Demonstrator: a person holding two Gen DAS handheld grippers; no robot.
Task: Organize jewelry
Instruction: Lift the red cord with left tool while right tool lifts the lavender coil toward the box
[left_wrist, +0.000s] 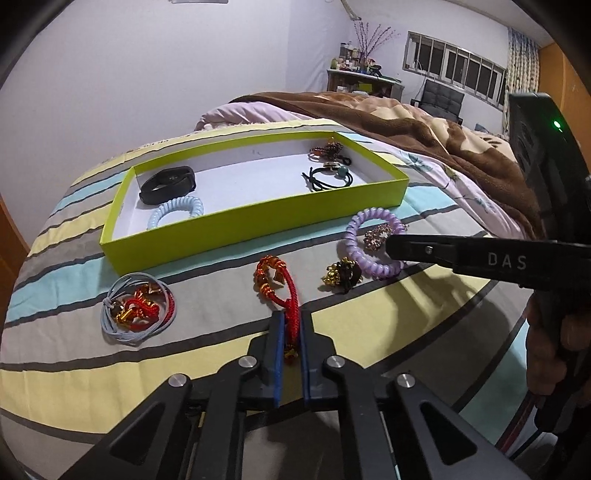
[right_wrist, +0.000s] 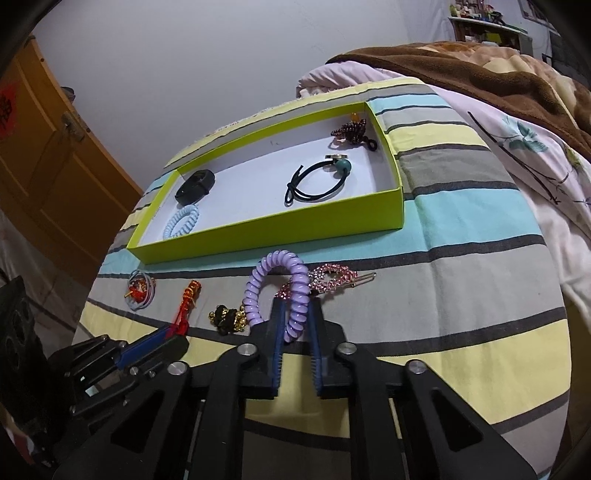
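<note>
A lime-green box lies on the striped bedsheet and holds a black band, a light-blue coil tie, a black tie with a teal bead and a beaded clip. My left gripper is shut on a red cord bracelet in front of the box. My right gripper is shut on a purple coil hair tie. A pink rhinestone clip lies just beyond it.
A bundle of blue and red cords lies at the left. A black scrunchie with gold bells lies between the grippers. A brown blanket is heaped at the right. A wooden door stands at the left.
</note>
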